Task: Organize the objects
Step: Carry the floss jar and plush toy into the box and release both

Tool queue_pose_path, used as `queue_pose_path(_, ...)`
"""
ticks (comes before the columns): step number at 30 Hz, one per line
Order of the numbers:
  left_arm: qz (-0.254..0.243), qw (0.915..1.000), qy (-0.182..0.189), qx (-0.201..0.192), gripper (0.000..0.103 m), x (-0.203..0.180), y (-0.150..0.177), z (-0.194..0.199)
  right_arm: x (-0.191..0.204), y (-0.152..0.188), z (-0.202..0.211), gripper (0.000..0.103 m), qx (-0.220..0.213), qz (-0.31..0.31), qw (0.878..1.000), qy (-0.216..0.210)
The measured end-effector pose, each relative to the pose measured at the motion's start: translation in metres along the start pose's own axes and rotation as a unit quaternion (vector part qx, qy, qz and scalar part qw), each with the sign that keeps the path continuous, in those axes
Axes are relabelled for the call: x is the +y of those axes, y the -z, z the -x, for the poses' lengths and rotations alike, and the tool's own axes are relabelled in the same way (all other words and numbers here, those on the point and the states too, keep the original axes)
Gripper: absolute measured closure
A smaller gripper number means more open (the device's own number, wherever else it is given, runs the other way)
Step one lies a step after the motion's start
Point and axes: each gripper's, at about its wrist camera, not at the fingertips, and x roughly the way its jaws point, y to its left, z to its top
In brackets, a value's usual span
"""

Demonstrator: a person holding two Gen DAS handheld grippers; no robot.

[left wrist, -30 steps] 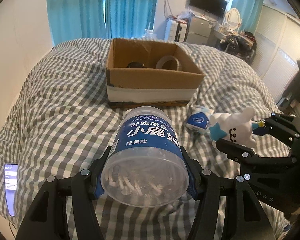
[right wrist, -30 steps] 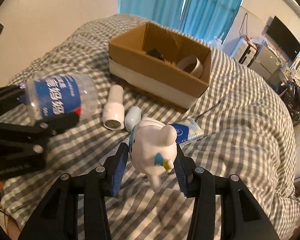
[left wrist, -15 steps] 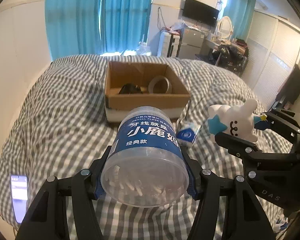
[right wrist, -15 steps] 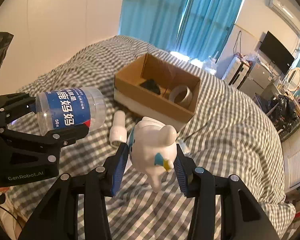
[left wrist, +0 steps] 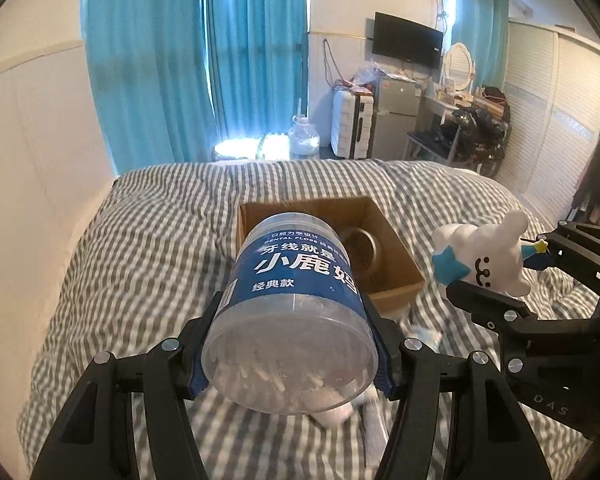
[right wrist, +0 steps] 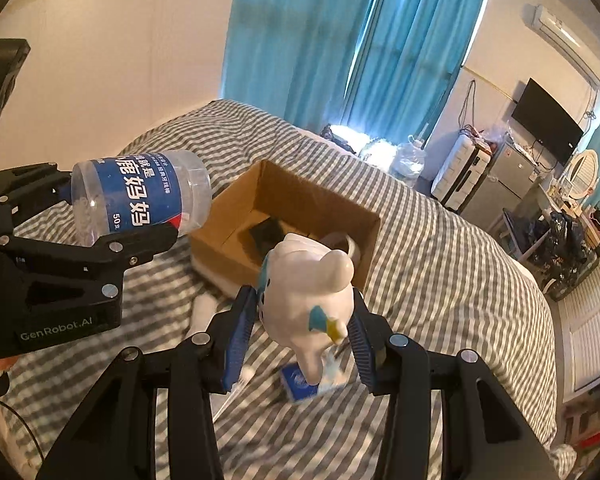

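Observation:
My left gripper is shut on a clear dental floss jar with a blue label, held high above the bed and just short of the open cardboard box. The jar also shows in the right wrist view. My right gripper is shut on a white toy figure with blue star marks, held in the air near the box's front right corner. The toy also shows in the left wrist view. Inside the box lie a tape roll and a dark object.
On the grey checked bedcover below lie a white bottle, a small blue packet and a small white item. A wall runs along the left. Curtains, a suitcase, a fridge and a desk stand beyond the bed.
Both grippers have risen well above the bed with their objects and moved towards the box. The phone on the bed has dropped out of the left wrist view.

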Motion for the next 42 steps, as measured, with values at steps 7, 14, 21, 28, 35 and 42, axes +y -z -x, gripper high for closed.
queue_pose_path(7, -0.007, 0.9997, 0.0, 0.024, 0.04, 0.005, -0.031, -0.056, -0.024, -0.035, -0.045, 0.058, 0.004, -0.017, 1.0, -0.007)
queue_pose_path(14, -0.01, 0.9987, 0.004, 0.05, 0.04, 0.002, -0.044, -0.106, -0.038, -0.046, -0.096, 0.058, 0.028, -0.027, 0.999, -0.016)
queue_pose_path(21, -0.016, 0.9973, 0.006, 0.072, 0.04, -0.001, -0.042, -0.147, -0.051, -0.036, -0.148, 0.058, 0.063, -0.034, 0.997, -0.034)
queue_pose_path(28, -0.033, 0.9956, 0.011, 0.087, 0.04, -0.006, -0.038, -0.174, -0.048, -0.021, -0.183, 0.058, 0.086, -0.025, 0.994, -0.055)
queue_pose_path(35, -0.043, 0.9945, 0.01, 0.095, 0.04, -0.012, -0.04, -0.194, -0.049, -0.02, -0.197, 0.058, 0.086, -0.026, 0.994, -0.064)
queue_pose_path(42, -0.043, 0.9936, 0.011, 0.104, 0.04, -0.014, -0.042, -0.205, -0.044, -0.013, -0.202, 0.058, 0.086, -0.023, 0.993, -0.072)
